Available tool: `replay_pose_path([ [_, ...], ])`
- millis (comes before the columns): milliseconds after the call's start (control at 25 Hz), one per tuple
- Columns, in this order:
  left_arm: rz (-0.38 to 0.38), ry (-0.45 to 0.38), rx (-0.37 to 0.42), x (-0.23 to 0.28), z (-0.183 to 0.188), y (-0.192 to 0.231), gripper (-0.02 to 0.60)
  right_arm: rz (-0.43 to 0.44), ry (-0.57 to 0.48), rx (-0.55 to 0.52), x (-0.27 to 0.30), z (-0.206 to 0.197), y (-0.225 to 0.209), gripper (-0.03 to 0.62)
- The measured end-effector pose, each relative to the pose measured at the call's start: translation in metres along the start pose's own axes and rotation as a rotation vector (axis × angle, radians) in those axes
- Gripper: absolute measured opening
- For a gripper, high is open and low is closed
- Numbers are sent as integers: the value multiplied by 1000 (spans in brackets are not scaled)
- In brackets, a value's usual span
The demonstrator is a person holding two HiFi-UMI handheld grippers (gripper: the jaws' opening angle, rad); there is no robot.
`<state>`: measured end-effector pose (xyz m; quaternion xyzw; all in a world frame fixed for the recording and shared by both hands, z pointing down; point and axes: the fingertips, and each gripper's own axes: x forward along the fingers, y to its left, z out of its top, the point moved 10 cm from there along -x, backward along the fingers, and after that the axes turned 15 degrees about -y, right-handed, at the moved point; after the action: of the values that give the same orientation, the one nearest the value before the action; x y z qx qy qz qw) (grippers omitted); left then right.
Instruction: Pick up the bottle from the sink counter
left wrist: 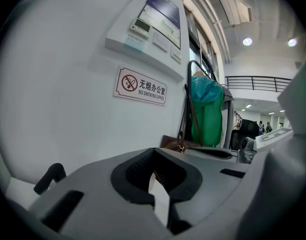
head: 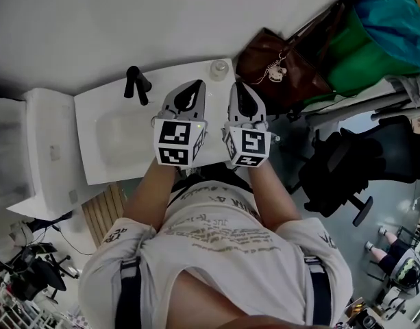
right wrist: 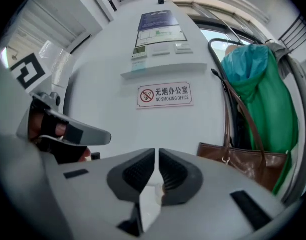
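A black faucet (head: pixel 136 84) stands at the far left of the white sink counter (head: pixel 100 168). The left gripper (head: pixel 193 86) and right gripper (head: pixel 236 88) hover above the counter, each with fingers together and empty. The bottle (head: pixel 218 68) sits at the counter's far right corner, beside a brown handbag (head: pixel 281 74). The wall sign (right wrist: pixel 164 95) reads "无烟办公室 NO SMOKING OFFICE".

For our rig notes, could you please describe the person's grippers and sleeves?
The left tongs and right tongs are light grey shells with black ribbed pads, each carrying a white cube with black square markers. The person wears a pale printed short-sleeved shirt.
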<state>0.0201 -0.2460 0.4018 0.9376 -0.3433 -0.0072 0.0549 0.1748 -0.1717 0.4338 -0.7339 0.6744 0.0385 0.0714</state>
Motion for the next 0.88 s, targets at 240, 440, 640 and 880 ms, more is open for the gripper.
replay_pose_path([
  [240, 50, 27, 10, 6, -5, 3, 17, 22, 49, 33, 13, -32, -11, 70],
  [440, 84, 46, 23, 8, -8, 2, 17, 56, 77, 51, 22, -63, -15, 152],
  [640, 117, 75, 30, 8, -15, 5, 17, 70, 136, 44, 30, -94, -18, 210],
  [880, 153, 101, 20, 6, -27, 4, 17, 64, 161, 2, 43, -121, -27, 262],
])
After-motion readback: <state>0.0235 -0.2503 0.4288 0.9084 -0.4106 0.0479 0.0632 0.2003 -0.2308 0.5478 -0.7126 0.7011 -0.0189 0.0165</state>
